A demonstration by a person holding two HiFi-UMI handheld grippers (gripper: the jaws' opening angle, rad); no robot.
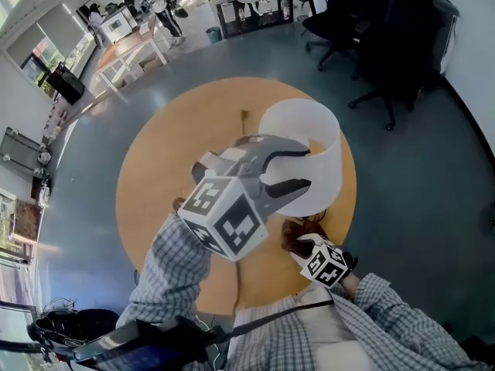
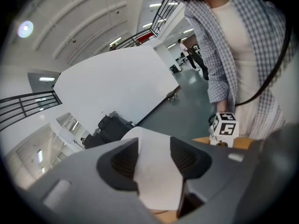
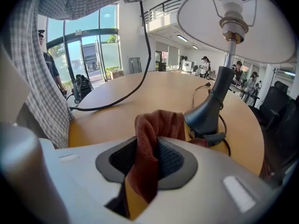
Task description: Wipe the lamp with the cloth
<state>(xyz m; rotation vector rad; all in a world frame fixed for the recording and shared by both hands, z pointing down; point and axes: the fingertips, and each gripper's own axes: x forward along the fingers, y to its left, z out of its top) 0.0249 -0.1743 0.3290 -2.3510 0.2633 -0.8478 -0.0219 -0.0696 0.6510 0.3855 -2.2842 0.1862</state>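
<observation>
Lamp (image 1: 325, 141) with white drum shade and dark grey stem, standing on round wooden table (image 1: 166, 168).
Right gripper (image 3: 148, 155) jaws pinch the rust-brown woven cloth (image 3: 156, 125) near the lamp base. Left gripper (image 1: 305, 167) jaws are apart, the shade showing between them, unpressed.

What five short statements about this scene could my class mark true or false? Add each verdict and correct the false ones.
1. The right gripper grips a reddish-brown cloth. True.
2. The lampshade is black. False: it is white.
3. The lamp stands upright on a round wooden table. True.
4. The left gripper has its jaws shut. False: they stand apart, and the white lampshade shows between them.
5. The cloth lies draped over the lampshade. False: it is in the right gripper, low beside the lamp's base.
</observation>
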